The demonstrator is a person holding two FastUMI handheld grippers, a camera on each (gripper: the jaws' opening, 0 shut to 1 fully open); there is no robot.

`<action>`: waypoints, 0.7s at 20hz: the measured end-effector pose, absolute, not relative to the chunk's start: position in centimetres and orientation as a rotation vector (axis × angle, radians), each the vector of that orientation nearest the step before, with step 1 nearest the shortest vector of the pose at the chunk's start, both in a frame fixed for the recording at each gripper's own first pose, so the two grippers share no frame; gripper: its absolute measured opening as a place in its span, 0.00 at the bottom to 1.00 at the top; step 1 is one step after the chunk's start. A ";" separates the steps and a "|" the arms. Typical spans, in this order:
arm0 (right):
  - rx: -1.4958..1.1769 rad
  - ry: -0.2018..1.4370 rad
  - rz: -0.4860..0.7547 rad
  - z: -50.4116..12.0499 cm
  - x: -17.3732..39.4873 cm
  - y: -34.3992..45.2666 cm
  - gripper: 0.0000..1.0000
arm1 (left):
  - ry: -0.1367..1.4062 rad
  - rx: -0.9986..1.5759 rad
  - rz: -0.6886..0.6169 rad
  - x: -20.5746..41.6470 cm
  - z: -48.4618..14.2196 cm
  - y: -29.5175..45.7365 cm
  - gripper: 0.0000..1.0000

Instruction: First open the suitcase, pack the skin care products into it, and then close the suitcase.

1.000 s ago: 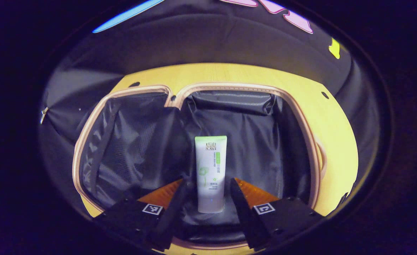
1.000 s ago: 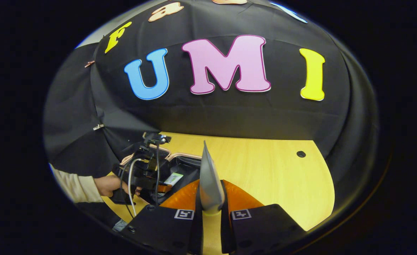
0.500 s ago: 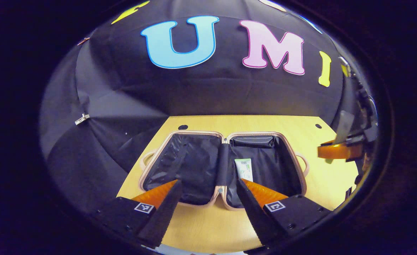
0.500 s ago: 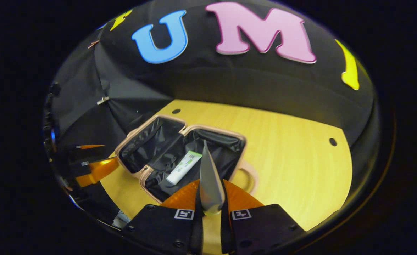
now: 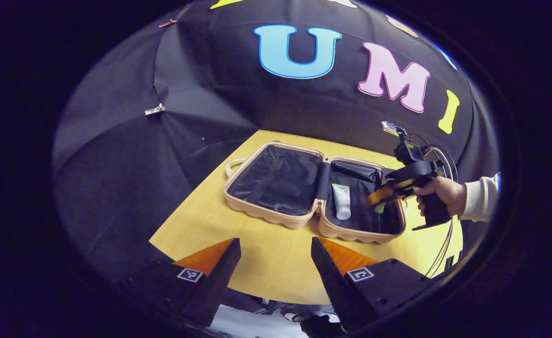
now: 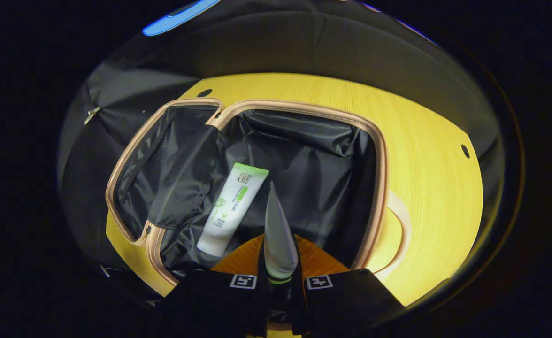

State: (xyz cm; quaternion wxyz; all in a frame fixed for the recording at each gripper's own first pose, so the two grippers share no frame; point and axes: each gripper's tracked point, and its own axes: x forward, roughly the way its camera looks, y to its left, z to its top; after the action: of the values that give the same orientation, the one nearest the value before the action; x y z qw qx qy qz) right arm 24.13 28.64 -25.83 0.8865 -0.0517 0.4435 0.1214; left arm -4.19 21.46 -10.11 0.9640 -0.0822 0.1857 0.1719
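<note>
Left gripper view shows the left gripper with its fingers spread wide and holding nothing, hovering over the near edge of the yellow wooden desk. Farther off, the beige hard-shell suitcase with black fabric lining lies open flat on the desk, a white squeeze tube with a green end resting in its right half. A hand holds the right gripper over that half. In the right gripper view, the fingers pinch a thin pale tube seen edge-on, probably a second skin care tube, just beside the white one above the lining.
</note>
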 end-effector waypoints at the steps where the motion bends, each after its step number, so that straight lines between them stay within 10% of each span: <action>1: -0.103 0.930 0.239 -26.0 24.3 28.7 0.31 | 0.383 -0.176 0.350 -5.0 -10.5 21.3 0.93; 4: -0.111 0.935 0.252 -26.2 24.1 29.0 0.19 | 0.405 -0.209 0.396 -6.7 -11.4 21.4 0.94; 8: -0.138 0.950 0.275 -26.2 23.6 28.4 0.36 | 0.383 -0.277 0.507 -8.3 -10.9 21.1 0.94; 13: -0.006 0.862 0.436 -21.8 22.4 30.8 1.00 | 0.322 -0.274 0.676 -10.8 -9.1 21.0 0.94; 14: 0.003 0.809 0.467 -19.9 21.7 30.6 0.99 | 0.313 -0.271 0.688 -10.8 -8.6 21.3 0.94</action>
State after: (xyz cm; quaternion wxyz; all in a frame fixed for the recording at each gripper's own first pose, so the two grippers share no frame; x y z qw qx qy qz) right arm 21.70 30.61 -19.87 0.8930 0.0016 0.3898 0.2251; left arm -10.77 21.35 -8.65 0.9205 -0.1318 0.1525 0.3348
